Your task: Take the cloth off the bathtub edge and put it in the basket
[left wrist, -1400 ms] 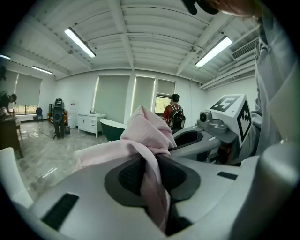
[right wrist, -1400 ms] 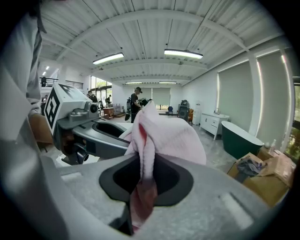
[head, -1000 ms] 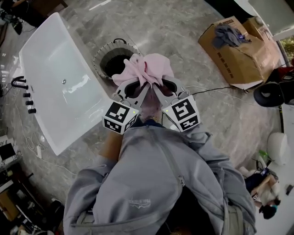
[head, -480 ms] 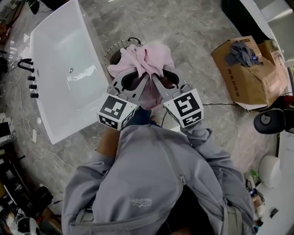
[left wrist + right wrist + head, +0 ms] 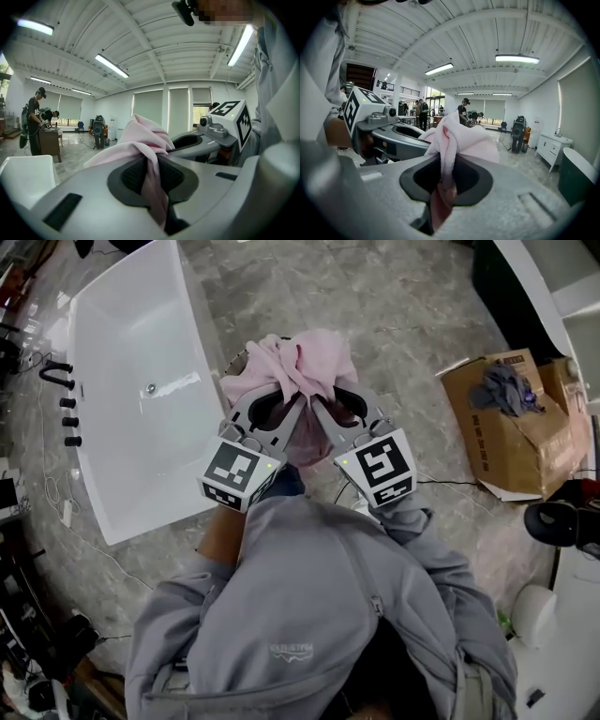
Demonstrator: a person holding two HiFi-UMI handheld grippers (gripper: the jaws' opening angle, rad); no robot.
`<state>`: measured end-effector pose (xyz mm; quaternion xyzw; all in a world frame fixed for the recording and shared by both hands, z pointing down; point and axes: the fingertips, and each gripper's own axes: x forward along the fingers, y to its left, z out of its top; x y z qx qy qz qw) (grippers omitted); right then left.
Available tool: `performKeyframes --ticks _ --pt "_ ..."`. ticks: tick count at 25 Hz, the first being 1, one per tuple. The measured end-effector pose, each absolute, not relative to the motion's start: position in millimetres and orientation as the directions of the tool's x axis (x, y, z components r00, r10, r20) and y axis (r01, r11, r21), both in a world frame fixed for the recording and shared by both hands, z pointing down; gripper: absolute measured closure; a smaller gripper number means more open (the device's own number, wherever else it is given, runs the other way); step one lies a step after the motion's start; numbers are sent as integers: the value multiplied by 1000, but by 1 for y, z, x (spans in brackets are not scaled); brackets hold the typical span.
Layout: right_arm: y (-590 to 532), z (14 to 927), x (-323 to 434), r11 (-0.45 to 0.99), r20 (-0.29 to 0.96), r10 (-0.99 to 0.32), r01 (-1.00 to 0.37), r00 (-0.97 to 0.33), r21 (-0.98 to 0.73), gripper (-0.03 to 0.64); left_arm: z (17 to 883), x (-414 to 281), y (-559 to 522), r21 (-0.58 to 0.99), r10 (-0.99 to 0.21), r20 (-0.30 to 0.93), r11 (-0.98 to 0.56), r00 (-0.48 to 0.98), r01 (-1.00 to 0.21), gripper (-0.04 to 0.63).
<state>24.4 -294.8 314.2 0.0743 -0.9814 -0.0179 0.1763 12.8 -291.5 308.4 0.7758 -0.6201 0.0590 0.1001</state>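
A pink cloth (image 5: 298, 362) hangs bunched in the air between both grippers, held up in front of the person. My left gripper (image 5: 296, 405) is shut on one fold of it, and my right gripper (image 5: 315, 405) is shut on a fold right beside it. In the left gripper view the cloth (image 5: 140, 138) is pinched between the dark pads (image 5: 133, 174). The right gripper view shows the cloth (image 5: 461, 136) clamped the same way. The basket (image 5: 234, 361) lies under the cloth, with only a sliver of its rim showing. The white bathtub (image 5: 141, 381) stands to the left.
Black tap fittings (image 5: 62, 401) sit at the tub's left side. A cardboard box (image 5: 511, 432) with a grey rag (image 5: 506, 390) on it stands at the right, with a black cable (image 5: 450, 482) across the marble floor. People work at a desk (image 5: 40, 126) far off.
Both grippers have carried the pink cloth forward together. The basket, open to view beside the cloth a second ago, is now almost wholly covered by it. Both grips are unchanged.
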Motion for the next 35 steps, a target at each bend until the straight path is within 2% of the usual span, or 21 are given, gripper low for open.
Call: performKeyframes --ticks 13,25,35 --pt "-344 319 -59 990 345 -137 -122 -929 64 560 313 -71 -340 59 -954 223 -192 200 -980 557" --pt "-377 319 -107 997 349 -56 -33 -935 71 560 313 -118 -372 57 -969 228 -85 96 -995 557" --pt "-400 415 -115 999 485 8 23 -875 25 560 412 -126 -395 122 -923 377 -27 71 -992 557"
